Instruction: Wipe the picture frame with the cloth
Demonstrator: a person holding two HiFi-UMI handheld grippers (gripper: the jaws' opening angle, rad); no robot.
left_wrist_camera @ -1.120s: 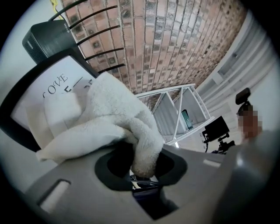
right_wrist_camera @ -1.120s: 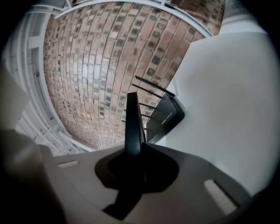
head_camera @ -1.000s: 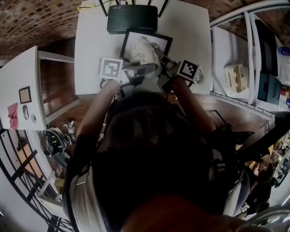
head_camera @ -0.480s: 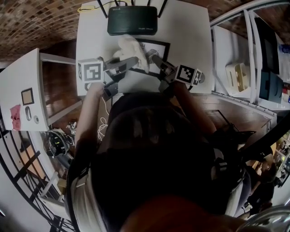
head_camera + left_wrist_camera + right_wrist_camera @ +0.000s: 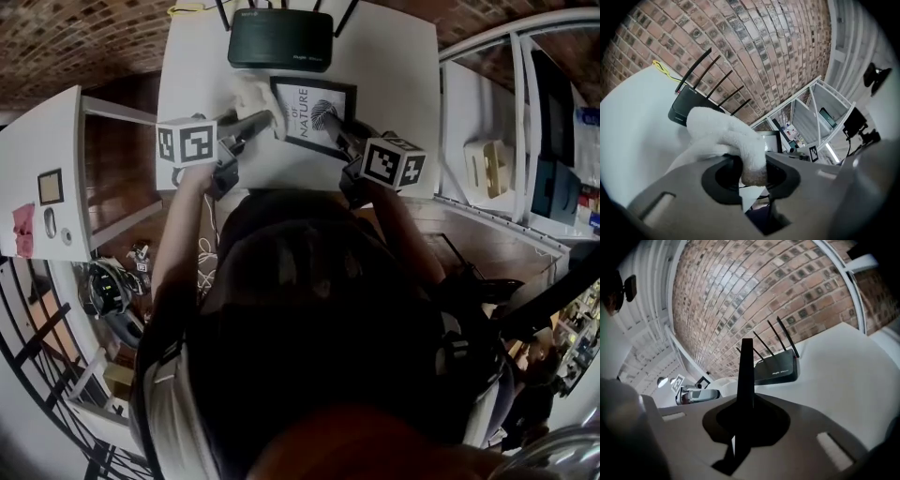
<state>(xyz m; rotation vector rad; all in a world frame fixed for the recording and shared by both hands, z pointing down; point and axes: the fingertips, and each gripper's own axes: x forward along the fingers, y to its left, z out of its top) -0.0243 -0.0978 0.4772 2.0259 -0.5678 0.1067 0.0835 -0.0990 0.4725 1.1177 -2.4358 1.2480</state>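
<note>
Head view: the top edge cuts off the router antennas. Right gripper view: the picture frame shows edge-on at centre, its face hidden.

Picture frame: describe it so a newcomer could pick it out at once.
On the white table, look just in front of the black router with antennas. The picture frame is the thin black rectangle around a white print, pinched at its edge by the right tongs. The white cloth beside it is soft and shapeless.
</note>
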